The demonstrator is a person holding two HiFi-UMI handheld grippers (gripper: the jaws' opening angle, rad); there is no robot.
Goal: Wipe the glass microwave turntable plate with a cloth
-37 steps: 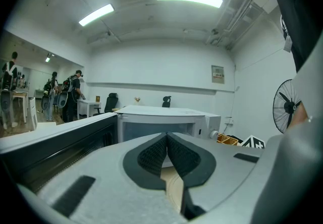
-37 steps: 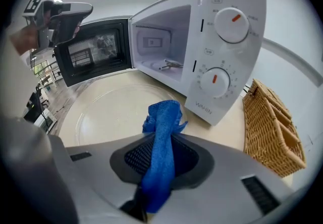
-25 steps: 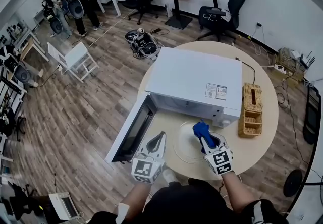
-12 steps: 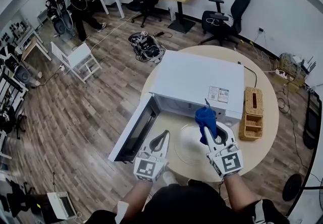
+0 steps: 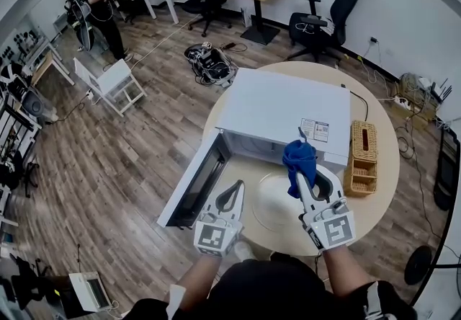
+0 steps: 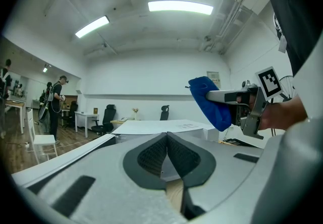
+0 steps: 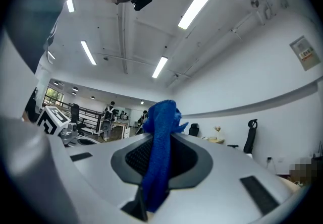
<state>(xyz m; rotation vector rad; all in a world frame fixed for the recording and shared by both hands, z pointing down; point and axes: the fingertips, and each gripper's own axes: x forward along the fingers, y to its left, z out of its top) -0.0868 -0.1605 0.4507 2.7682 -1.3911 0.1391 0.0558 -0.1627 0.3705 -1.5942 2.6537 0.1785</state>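
No words or numbers could be read: the label (image 5: 315, 130) on the white microwave (image 5: 277, 109) and the wall notice (image 7: 304, 49) were too small to make out.

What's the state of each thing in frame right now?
microwave door: open, swung fully out.
glass turntable plate: out of the oven, flat on the round table.
blue cloth: bunched, clamped in the right gripper, held in the air off the plate.
right gripper: shut on the cloth.
left gripper: jaws together, empty.
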